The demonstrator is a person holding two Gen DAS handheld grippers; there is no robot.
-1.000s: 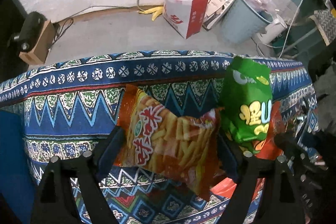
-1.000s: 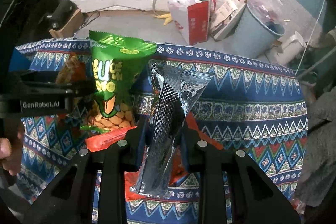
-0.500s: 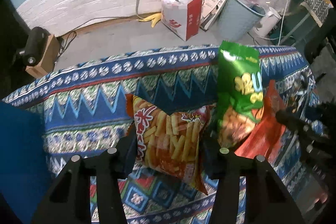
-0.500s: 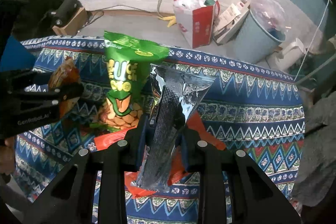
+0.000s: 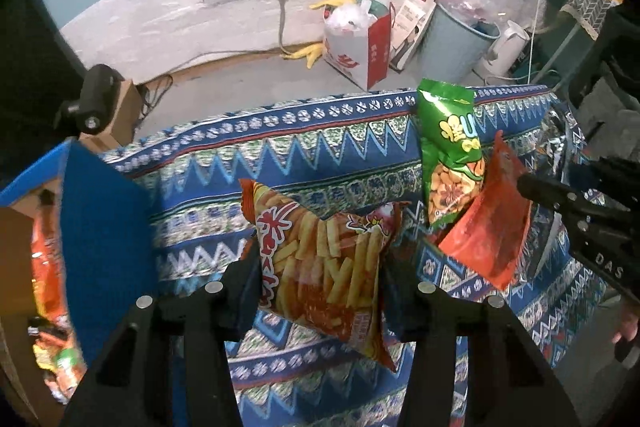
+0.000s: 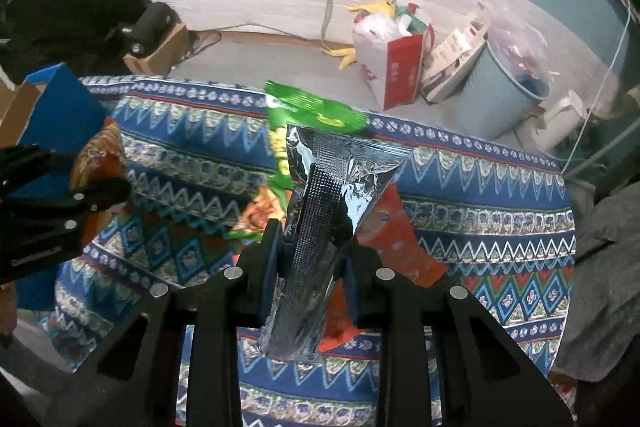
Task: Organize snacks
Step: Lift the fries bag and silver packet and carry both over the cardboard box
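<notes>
Both jaws are clamped, the left gripper (image 5: 320,275) on the fries bag (image 5: 324,263) and the right gripper (image 6: 310,267) on the foil pouch (image 6: 320,227), so I'd carry them high and level over the blue box (image 5: 102,227) wall before letting go.

You had four loose snack bags: one fries bag (image 5: 324,263), one green (image 5: 450,151), one red (image 5: 488,227), one silver (image 6: 320,227).

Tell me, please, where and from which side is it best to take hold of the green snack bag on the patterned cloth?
Probably at the flat sealed top edge of the green snack bag, coming from above. In the left wrist view it stands propped upright, top free, while the red bag leans against its lower part, so lower grips look crowded.
</notes>
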